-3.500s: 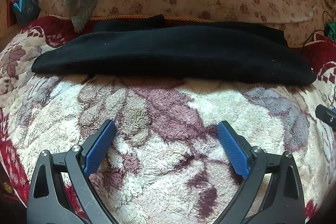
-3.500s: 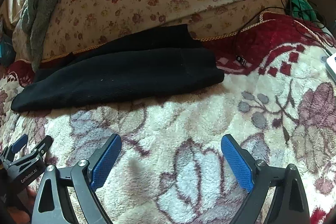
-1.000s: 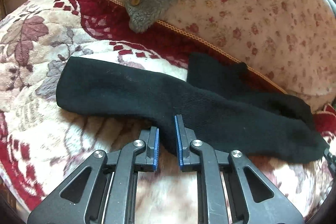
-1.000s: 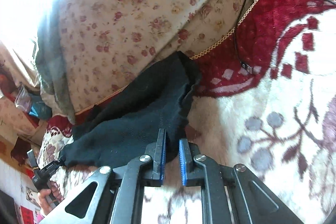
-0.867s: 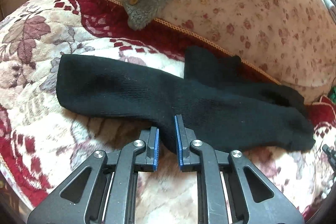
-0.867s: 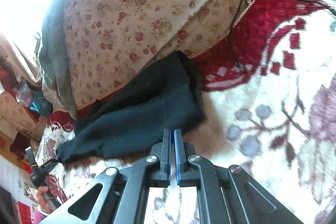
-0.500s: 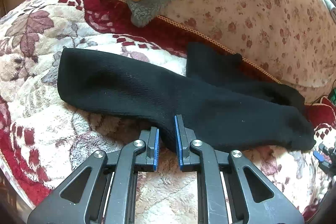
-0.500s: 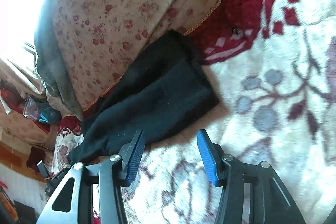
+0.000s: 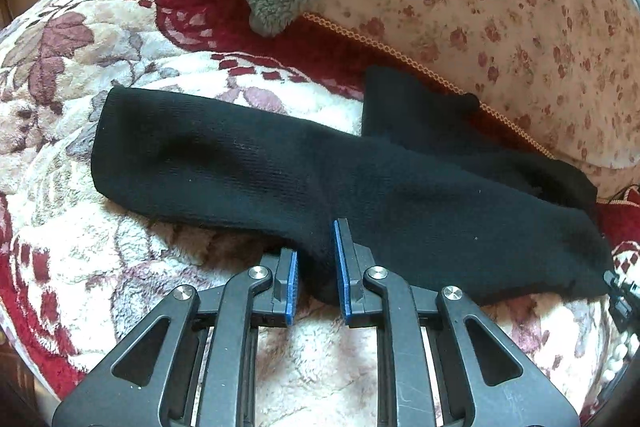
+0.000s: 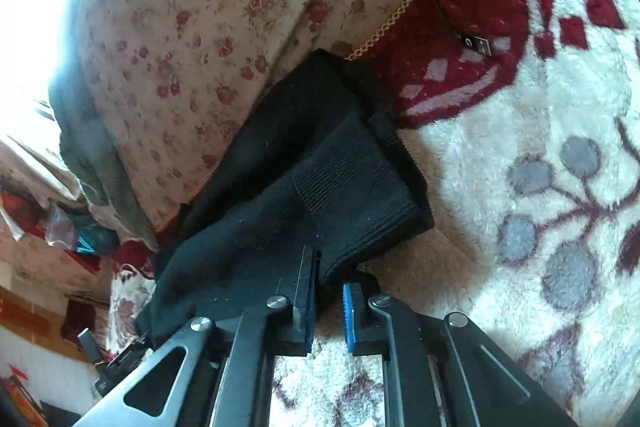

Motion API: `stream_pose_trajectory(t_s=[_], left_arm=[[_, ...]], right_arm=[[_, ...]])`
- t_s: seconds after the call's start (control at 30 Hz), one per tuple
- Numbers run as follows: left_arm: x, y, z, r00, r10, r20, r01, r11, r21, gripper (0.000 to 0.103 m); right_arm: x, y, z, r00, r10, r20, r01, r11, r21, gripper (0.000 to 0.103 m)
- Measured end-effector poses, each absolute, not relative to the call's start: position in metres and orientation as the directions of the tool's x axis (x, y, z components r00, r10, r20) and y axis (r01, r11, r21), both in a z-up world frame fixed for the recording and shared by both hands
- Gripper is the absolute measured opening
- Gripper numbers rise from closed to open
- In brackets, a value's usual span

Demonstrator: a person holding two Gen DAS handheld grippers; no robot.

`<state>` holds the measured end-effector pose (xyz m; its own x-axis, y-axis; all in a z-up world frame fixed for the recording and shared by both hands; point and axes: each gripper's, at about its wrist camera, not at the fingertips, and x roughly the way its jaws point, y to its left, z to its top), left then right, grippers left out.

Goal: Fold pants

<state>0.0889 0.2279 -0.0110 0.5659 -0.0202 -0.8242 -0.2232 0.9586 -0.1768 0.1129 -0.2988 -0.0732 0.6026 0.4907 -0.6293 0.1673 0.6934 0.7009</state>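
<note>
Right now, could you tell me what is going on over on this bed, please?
A person is folding black pants lying on a floral fleece blanket, using two handheld grippers. The left gripper has its jaws pinched on the near edge partway along the pants. The right gripper has its jaws shut on the near edge by the ribbed end. The pants lie mostly flat, not yet folded over.

Both cams ride the grippers, angled down at the bed, close in. Left wrist cam sits low over the near long edge of the black pants [image 9: 340,179], facing the floral quilt [image 9: 500,7]. Right wrist cam is rolled, at the pants' ribbed end. Shared: pants, quilt, fleece blanket [image 10: 520,155].
</note>
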Motion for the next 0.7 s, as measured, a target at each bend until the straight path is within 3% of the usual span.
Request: stream_pose_trajectory(t_s=[0.4, 0.7], left_arm=[[0.059, 0.234, 0.016, 0.597, -0.094, -0.796, -0.148, 0.963, -0.225, 0.011], [0.027, 0.248, 0.026, 0.54, -0.166, -0.825, -0.109, 0.958, -0.264, 0.011]], right_arm=[[0.067, -0.29, -0.019, 0.627, 0.51, -0.589, 0.014, 0.748, 0.663, 0.007], [0.007, -0.292, -0.007, 0.585, 0.541, -0.604, -0.01, 0.75, 0.662, 0.007]])
